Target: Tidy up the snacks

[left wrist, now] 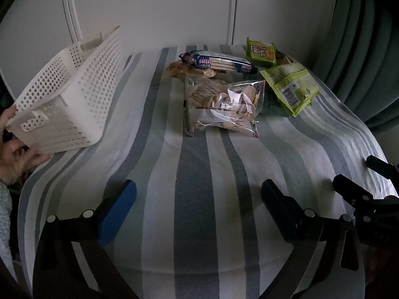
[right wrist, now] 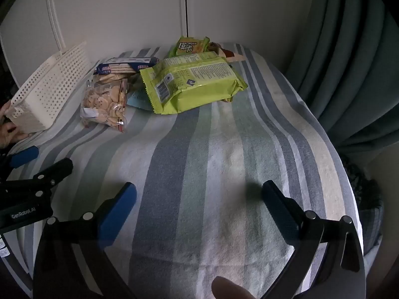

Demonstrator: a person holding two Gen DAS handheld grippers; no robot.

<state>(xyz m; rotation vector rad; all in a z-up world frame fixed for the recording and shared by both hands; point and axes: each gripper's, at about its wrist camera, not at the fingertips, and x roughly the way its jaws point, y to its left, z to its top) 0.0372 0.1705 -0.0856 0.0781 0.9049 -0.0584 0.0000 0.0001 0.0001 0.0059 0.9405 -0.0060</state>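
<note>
Both grippers: left gripper (left wrist: 198, 196) and right gripper (right wrist: 199, 196) are held wide apart, empty, short of the snack pile (left wrist: 224, 92).
Basket (left wrist: 67, 94): tilted left of the pile by a hand (left wrist: 15, 149), likely being positioned for loading.

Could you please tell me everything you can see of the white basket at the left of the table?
The white basket is a rectangular bin that looks like plastic, its walls pierced all over with rows of small round holes and its rim solid. It is tilted, the near end raised and the open top leaning away toward the wall. A hand grips that near end from the left. Its lower edge rests on the striped cloth. No snack can be seen inside, and it stands apart from the packets.
</note>
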